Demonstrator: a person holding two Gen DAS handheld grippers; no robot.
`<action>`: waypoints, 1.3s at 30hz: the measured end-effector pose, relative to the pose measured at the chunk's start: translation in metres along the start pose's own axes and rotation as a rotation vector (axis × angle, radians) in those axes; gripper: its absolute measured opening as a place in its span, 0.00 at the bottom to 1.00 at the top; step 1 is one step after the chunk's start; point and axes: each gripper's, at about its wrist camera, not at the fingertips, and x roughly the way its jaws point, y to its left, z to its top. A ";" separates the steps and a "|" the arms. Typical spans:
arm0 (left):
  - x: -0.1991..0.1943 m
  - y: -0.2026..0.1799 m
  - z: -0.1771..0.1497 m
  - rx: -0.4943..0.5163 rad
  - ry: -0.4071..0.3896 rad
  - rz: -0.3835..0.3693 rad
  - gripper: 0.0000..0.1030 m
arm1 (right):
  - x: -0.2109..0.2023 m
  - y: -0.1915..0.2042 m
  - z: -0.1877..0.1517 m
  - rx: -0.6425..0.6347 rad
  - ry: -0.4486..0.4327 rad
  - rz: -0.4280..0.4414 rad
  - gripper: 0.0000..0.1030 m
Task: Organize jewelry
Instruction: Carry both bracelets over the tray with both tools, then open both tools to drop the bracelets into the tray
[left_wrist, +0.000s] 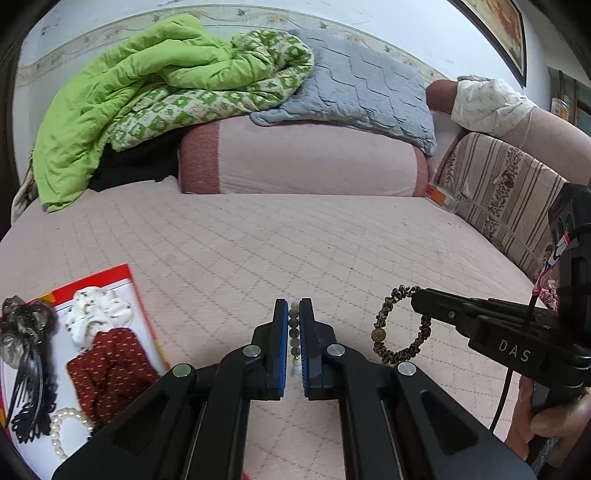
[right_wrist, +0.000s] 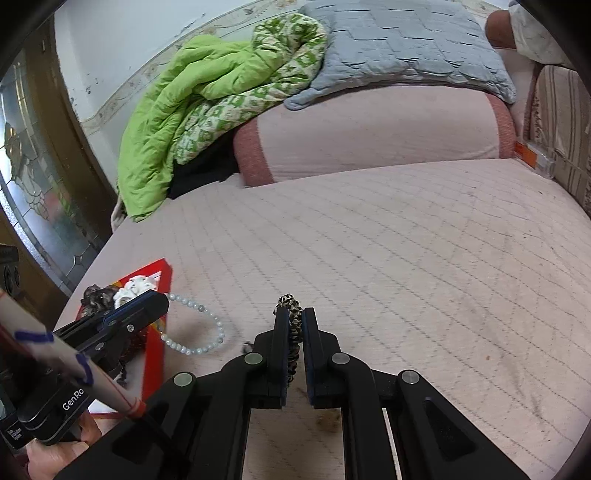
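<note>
My left gripper is shut on a pale bead bracelet, which shows as a full ring in the right wrist view, hanging just over the pink bed cover. My right gripper is shut on a leopard-print hair tie with a gold bead; it also shows in the left wrist view, to the right of my left gripper. A red-edged white tray at the left holds a white scrunchie, a red scrunchie, a dark scrunchie, a black clip and a pearl bracelet.
The pink quilted bed cover spreads ahead. At the back lie a green quilt, a grey pillow and a pink bolster. A striped cushion lines the right side. A glass door stands left.
</note>
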 end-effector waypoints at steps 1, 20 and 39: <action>-0.002 0.003 0.000 -0.003 -0.001 0.005 0.05 | 0.001 0.004 0.000 -0.005 0.001 0.007 0.08; -0.083 0.103 -0.032 -0.177 -0.030 0.165 0.05 | 0.021 0.108 -0.018 -0.127 0.028 0.187 0.08; -0.142 0.197 -0.098 -0.345 0.075 0.347 0.05 | 0.053 0.221 -0.076 -0.251 0.197 0.456 0.08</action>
